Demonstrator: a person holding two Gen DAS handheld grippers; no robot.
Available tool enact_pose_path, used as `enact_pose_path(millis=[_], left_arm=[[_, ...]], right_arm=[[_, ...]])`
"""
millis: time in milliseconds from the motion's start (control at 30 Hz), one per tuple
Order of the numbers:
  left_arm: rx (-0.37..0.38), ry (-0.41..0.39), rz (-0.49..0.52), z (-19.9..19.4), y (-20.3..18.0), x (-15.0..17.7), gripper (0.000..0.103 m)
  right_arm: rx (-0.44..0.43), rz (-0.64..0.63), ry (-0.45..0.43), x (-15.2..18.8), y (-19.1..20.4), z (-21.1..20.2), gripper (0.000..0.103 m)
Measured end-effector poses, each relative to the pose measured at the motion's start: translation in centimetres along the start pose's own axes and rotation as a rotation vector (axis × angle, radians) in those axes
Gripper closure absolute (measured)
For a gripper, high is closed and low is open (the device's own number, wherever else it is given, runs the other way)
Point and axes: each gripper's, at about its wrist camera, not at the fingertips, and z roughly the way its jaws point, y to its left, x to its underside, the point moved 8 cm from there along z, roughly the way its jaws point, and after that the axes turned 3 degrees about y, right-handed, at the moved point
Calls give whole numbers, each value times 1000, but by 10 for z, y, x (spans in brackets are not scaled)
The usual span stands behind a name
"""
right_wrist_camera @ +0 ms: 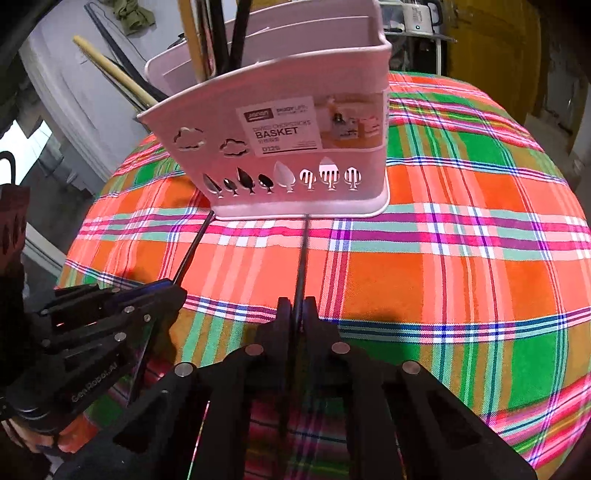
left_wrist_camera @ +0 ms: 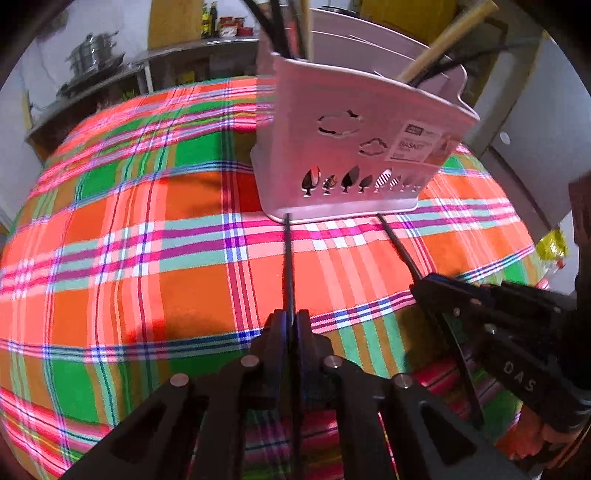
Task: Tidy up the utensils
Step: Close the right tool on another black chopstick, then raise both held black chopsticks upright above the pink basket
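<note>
A pink utensil basket (left_wrist_camera: pixel 354 147) stands on the plaid tablecloth (left_wrist_camera: pixel 147 240), with several black and wooden utensils upright in it; it also shows in the right wrist view (right_wrist_camera: pixel 295 147). My left gripper (left_wrist_camera: pixel 290 321) is shut on a thin black chopstick (left_wrist_camera: pixel 288 258) whose tip reaches the basket's base. My right gripper (right_wrist_camera: pixel 298 308) is shut on another black chopstick (right_wrist_camera: pixel 302 258), its tip also at the basket's base. The right gripper shows in the left wrist view (left_wrist_camera: pixel 424 286), and the left gripper in the right wrist view (right_wrist_camera: pixel 173 286).
Shelves with steel pots (left_wrist_camera: pixel 92 55) and bottles (left_wrist_camera: pixel 210 20) stand behind the table at left. A white wall or appliance (right_wrist_camera: pixel 81 92) stands behind the basket. The plaid tablecloth (right_wrist_camera: pixel 461 240) spreads wide on both sides of the basket.
</note>
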Motion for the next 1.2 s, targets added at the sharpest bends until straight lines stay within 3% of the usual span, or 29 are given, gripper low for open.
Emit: enact_pose_path(millis=[400,900,1200], left_arm=[[93,-83,-23,-60,2,-5,98],[166,-244,42,-161,-24,-26,98],[184,-268,55,-181,-25,-31,98]], right_arm=[[-52,-27,-82,-1,13,-51,98],[-52,-60,-288,-30,33,-149,98],[-40,-72,-330,-35,39,-173,98]])
